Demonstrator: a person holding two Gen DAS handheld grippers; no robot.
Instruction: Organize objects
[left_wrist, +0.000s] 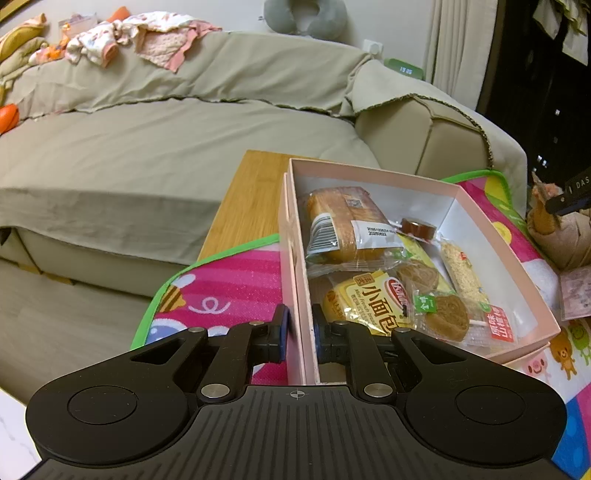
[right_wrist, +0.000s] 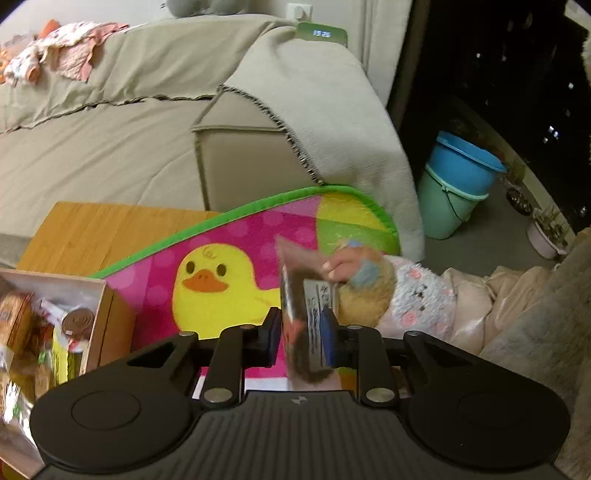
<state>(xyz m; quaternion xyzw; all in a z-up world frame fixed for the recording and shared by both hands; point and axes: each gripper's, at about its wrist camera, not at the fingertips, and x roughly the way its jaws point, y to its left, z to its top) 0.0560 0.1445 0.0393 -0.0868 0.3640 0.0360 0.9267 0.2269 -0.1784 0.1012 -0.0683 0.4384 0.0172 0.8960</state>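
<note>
A pink box (left_wrist: 491, 236) filled with wrapped snacks sits on a colourful play mat (left_wrist: 229, 280). My left gripper (left_wrist: 300, 334) is shut on the box's near-left wall (left_wrist: 295, 258), one finger outside and one inside. Inside lie a wrapped bread loaf (left_wrist: 343, 221), a yellow bread packet (left_wrist: 365, 302) and round biscuits (left_wrist: 445, 317). My right gripper (right_wrist: 304, 332) is shut on a blurred, shiny snack packet (right_wrist: 306, 306) held above the duck-print mat (right_wrist: 221, 284). A small child's hand (right_wrist: 343, 264) also touches that packet. The box (right_wrist: 96, 321) shows at the left of the right wrist view.
A beige covered sofa (left_wrist: 166, 147) stands behind, with baby clothes (left_wrist: 140, 37) on its back. A wooden tabletop (left_wrist: 251, 199) lies under the mat. The child's sleeve (right_wrist: 421, 299) is to the right. Blue and green buckets (right_wrist: 458, 184) stand on the floor far right.
</note>
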